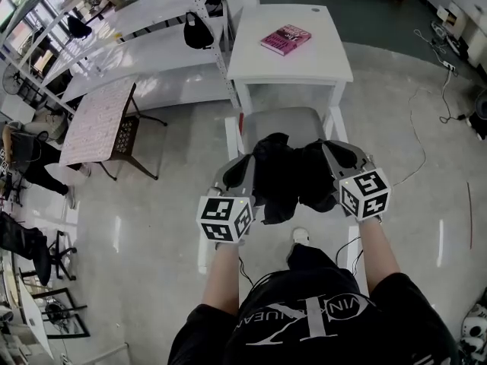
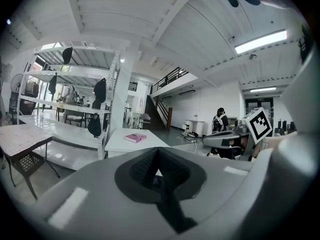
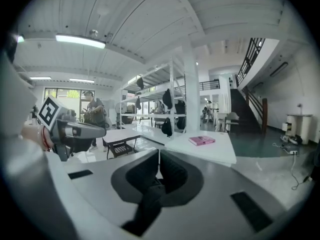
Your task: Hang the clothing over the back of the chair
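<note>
White shelving (image 1: pixel 152 21) and a white worktop (image 1: pixel 319 63) with a pink book (image 1: pixel 285 39) stood beyond the grey chair (image 1: pixel 288 124). Above its seat, the black clothing (image 1: pixel 293 175) hung bunched between the left gripper (image 1: pixel 242 170) and the right gripper (image 1: pixel 336 155), each with jaws closed on a pinch of fabric. Lifting seemed the step in hand. Next, the garment would need spreading and carrying over the chair's back before lowering.
</note>
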Available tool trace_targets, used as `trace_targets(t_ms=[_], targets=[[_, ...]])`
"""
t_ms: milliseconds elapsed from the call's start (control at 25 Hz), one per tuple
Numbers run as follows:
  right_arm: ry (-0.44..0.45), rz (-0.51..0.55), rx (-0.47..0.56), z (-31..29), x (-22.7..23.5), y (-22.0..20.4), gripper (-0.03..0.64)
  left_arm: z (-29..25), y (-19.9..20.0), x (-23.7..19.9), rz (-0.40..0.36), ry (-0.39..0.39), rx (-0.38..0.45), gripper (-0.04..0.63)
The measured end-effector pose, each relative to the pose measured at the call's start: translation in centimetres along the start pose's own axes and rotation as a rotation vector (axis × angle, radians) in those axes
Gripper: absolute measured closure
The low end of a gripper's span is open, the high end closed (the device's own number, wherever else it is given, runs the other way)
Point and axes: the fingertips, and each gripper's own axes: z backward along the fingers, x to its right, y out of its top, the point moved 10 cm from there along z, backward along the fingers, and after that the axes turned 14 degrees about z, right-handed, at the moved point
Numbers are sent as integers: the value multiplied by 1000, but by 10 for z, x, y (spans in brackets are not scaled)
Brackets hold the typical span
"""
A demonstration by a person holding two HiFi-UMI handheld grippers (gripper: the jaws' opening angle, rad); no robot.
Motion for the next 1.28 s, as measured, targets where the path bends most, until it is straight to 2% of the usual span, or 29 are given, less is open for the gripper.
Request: trace_targets(t_ms=[440, 840, 1080, 1280], targets=[[-37, -19, 47, 63, -59, -2, 597, 66, -25, 13, 7, -8, 40, 584], [-99, -50, 96, 116, -105, -12, 597, 115, -44, 36, -60, -23, 168, 584], [-150, -72, 105, 146, -121, -17, 597, 134, -56, 45, -56, -25, 176, 584], [-159, -73, 113, 159, -133, -19, 597, 146, -63, 48, -40, -25, 185, 584]])
